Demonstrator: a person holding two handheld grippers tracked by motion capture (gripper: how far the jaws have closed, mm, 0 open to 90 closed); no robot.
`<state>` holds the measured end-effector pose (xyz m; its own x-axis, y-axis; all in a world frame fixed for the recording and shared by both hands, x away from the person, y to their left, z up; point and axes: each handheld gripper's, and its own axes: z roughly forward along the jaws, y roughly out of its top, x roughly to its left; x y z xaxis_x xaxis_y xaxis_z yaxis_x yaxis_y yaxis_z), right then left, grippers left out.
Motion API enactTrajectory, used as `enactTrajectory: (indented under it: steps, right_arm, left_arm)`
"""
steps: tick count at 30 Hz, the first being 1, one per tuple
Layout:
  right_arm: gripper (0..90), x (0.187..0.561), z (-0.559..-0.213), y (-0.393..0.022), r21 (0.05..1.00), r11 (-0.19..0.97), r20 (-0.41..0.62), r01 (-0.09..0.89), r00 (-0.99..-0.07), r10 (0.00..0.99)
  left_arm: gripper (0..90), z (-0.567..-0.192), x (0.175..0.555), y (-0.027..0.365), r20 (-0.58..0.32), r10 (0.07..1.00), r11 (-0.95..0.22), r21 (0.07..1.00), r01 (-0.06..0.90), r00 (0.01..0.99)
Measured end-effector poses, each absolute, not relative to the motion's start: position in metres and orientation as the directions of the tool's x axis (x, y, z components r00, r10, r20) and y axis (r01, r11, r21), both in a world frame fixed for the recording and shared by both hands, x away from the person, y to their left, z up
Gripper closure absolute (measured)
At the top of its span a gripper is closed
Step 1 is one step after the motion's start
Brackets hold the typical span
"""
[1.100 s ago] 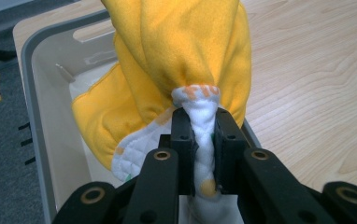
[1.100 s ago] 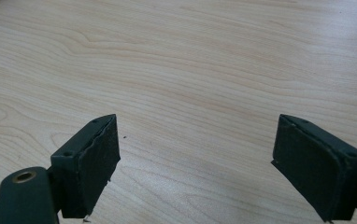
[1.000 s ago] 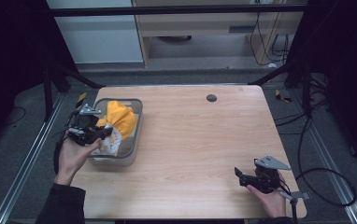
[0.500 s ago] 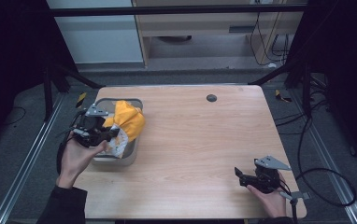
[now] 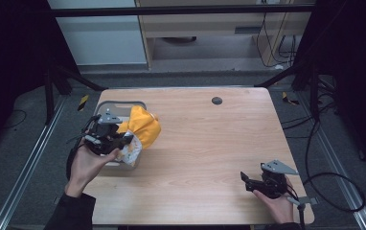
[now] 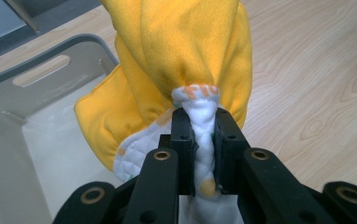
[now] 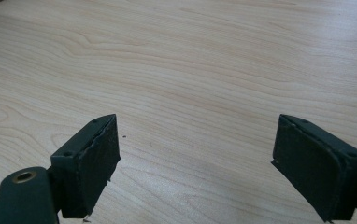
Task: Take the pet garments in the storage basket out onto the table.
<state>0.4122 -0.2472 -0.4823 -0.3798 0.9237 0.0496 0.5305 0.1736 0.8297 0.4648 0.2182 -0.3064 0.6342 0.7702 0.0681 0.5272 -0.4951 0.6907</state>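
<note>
Pale wood grain covers the table (image 5: 205,143), the largest thing here, bare apart from a small dark round spot (image 5: 216,100) near its far edge. At the table's left side sits a grey plastic bin (image 5: 123,105), its near wall with a slot handle visible in the left gripper view (image 6: 41,70), and it looks empty inside where the floor shows. Over the bin's right rim hangs the yellow cloth (image 5: 144,128), a soft fleece piece with a white quilted lining printed in orange; it is bunched and droops from a single pinch, part above the bin and part above the wood to the right of it. The left gripper (image 5: 108,139) holds that pinch: in its own view (image 6: 200,154) the two black jaws stand narrow, clamped on a twisted fold of the white lining with the yellow fleece bulging beyond them. Gripping a gathered edge like this lets the whole cloth lift free of the bin in one piece, which seems to be the step in hand, taking it out toward the open table. The right gripper (image 5: 260,182) rests at the near right corner, well apart from the cloth, its jaws wide over bare wood (image 7: 195,154) with nothing between them, probably waiting to take a second corner.
</note>
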Motion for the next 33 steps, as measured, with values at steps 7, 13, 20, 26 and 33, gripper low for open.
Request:
enactTrajectory:
  steps: [7, 13, 20, 26, 33]
  right_arm:
    - [14.6, 0.412, -0.482, -0.247, 0.83, 0.173, 0.05, 0.53, -0.38, 0.923]
    - [14.6, 0.412, -0.482, -0.248, 0.831, 0.173, 0.05, 0.529, -0.381, 0.923]
    - [14.5, 0.412, -0.482, -0.248, 0.832, 0.173, 0.05, 0.527, -0.381, 0.923]
    - [14.5, 0.412, -0.482, -0.248, 0.832, 0.174, 0.048, 0.526, -0.381, 0.923]
    - [14.5, 0.412, -0.482, -0.248, 0.832, 0.171, 0.051, 0.527, -0.38, 0.924]
  left_arm:
    - [80.6, -0.304, 0.461, 0.204, 0.076, 0.742, -0.519, 0.695, 0.498, 0.666]
    - [80.6, -0.304, 0.459, 0.195, 0.077, 0.725, -0.531, 0.695, 0.485, 0.684]
    - [80.5, -0.307, 0.46, 0.184, 0.074, 0.702, -0.546, 0.694, 0.469, 0.708]
    - [80.4, -0.308, 0.459, 0.176, 0.073, 0.687, -0.556, 0.693, 0.458, 0.723]
    - [80.4, -0.315, 0.458, 0.165, 0.067, 0.663, -0.571, 0.689, 0.446, 0.746]
